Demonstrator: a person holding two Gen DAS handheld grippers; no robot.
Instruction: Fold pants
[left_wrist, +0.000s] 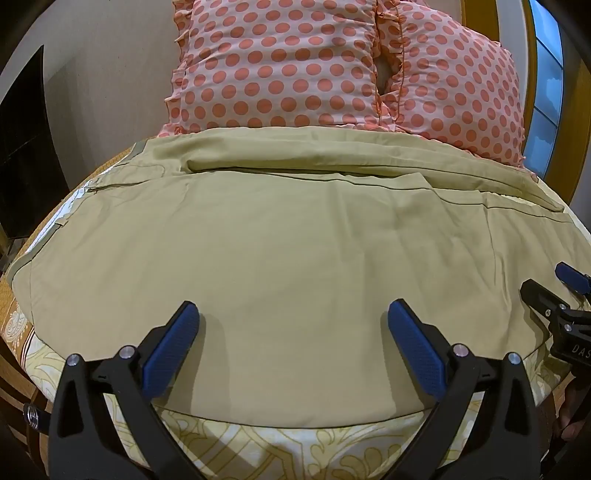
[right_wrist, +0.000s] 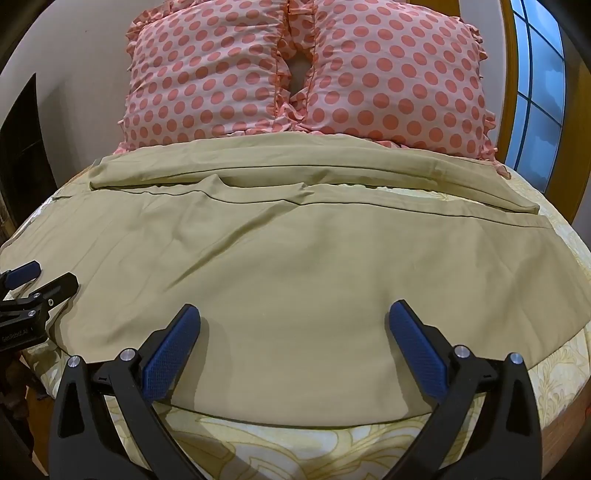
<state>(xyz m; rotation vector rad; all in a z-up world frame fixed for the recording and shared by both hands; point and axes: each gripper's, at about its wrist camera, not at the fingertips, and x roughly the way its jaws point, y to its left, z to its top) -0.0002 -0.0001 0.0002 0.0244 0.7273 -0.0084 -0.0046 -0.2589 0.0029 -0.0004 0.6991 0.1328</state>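
Bed (right_wrist: 565, 373) with patterned yellow sheet, two polka-dot pillows (right_wrist: 207, 77) at a pale wall (left_wrist: 110, 66); blue-paned window (right_wrist: 535, 74) at right.

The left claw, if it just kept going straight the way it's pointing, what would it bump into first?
Most likely the khaki pants spread on the bed: the open left claw hangs just over the cloth. Skimming above it, the polka-dot pillows come next. Depth is hard to judge here.

A home bedroom: a bed under a cream sheet with yellow floral print (right_wrist: 554, 373), two pink pillows with coral polka dots and ruffled edges (right_wrist: 391, 85) (propped side by side), and a yellow-framed window (right_wrist: 535, 92).
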